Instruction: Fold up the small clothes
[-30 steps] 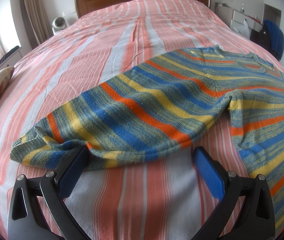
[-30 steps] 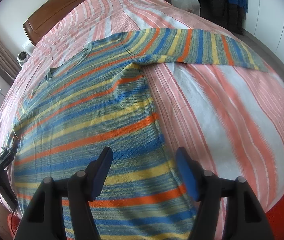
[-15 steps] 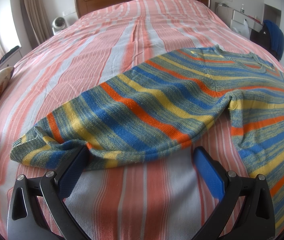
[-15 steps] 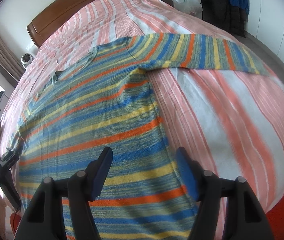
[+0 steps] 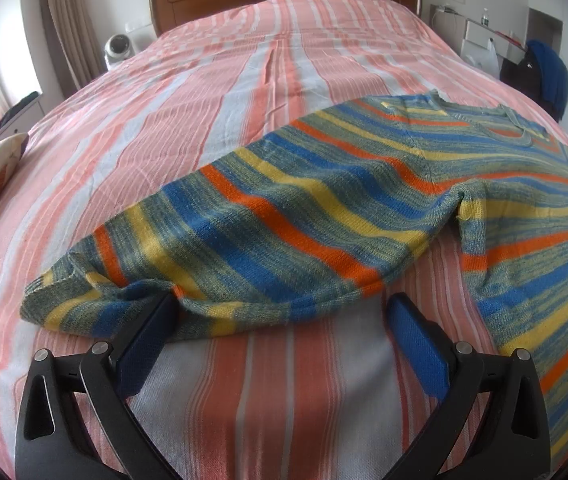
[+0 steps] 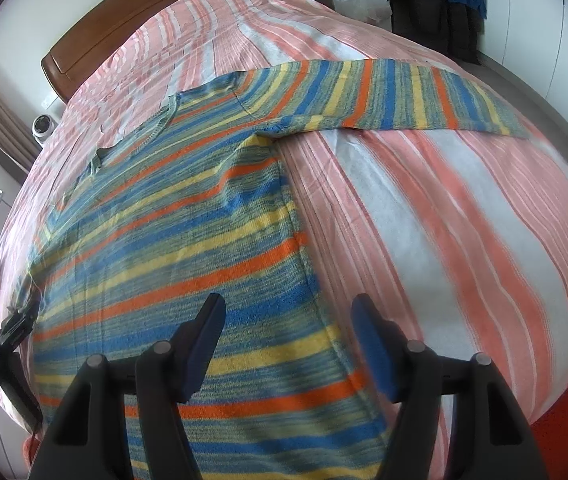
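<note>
Sweater Spread Flat, Both Grippers Poised at Its Edges

Sweater point(image 6: 171, 240) lay face up on the bed point(image 5: 243, 80), its body flat and both sleeves stretched out to the sides, a layout that leaves each edge free to be picked up for a first fold. In the left wrist view the near sleeve point(image 5: 243, 240) ran slantwise across the striped cover, its cuff toward the bed's left edge. The left gripper point(image 5: 279, 320) sat low just before that sleeve with its jaws spread wide; one blue pad point(image 5: 143, 340) touched or tucked against the sleeve's lower hem near the cuff, the other stood clear over bare cover. Nothing was pinched.

The right gripper point(image 6: 288, 340) hung over the sweater's lower body by its side seam, jaws roughly half open and empty, one pad above the knit and the other near the edge where the cover began. That straddling stance looked suited to closing on the side edge. The far sleeve point(image 6: 404, 96) reached toward the bed's right side. Folding had not visibly begun.
</note>
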Tool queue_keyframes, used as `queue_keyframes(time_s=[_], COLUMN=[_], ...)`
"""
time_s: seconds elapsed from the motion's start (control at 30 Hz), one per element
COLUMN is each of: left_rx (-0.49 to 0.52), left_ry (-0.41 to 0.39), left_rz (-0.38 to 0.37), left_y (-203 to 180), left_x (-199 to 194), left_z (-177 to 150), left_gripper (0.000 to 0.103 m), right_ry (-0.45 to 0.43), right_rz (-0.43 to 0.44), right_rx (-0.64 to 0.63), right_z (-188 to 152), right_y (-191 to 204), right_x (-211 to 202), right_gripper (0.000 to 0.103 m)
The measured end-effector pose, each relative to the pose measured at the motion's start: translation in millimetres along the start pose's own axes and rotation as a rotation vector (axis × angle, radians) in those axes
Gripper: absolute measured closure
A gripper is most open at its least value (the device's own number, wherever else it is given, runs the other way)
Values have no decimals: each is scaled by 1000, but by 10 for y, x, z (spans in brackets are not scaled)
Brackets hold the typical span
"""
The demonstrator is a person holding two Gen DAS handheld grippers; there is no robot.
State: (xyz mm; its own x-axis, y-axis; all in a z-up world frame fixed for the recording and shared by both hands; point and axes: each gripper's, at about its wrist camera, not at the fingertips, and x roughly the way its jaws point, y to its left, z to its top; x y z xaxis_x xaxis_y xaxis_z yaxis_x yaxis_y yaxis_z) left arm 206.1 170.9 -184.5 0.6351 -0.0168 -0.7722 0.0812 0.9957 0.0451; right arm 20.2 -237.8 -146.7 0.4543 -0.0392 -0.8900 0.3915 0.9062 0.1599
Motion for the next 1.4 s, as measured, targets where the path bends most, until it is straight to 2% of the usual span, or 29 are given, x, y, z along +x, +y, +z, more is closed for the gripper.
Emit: queue_keyframes(time_s=[0.4,0.67,0.93,1.03,1.17,1.27,1.4], left_rx=[-1,-1,-1,2,4,10,-18], left_ry=[0,0,0,-1,-4,5,30], left_rz=[0,1,1,4,8,19,22], left_y=[2,2,1,0,5,-13,-4], left_x=[-1,-2,-2,-2,-11,10,-6], left_z=[-1,-3,-4,-4,-3,11,38], left_gripper=[0,0,0,0,0,0,0], right_ry=[-18,-180,-300,-346,-346,-315,-323], right_rz=[1,37,99,89,87,122,147], right_rx=[22,-19,-99,-129,-134,-56,36], right_z=[-24,60,183,182,244,362,386], right_y=[-81,-44,-103,-235,-512,-869,-1278], right_x=[-77,-446,-895,-1006,-953,-861,-868], right_gripper=[38,38,37,30,30,30,30])
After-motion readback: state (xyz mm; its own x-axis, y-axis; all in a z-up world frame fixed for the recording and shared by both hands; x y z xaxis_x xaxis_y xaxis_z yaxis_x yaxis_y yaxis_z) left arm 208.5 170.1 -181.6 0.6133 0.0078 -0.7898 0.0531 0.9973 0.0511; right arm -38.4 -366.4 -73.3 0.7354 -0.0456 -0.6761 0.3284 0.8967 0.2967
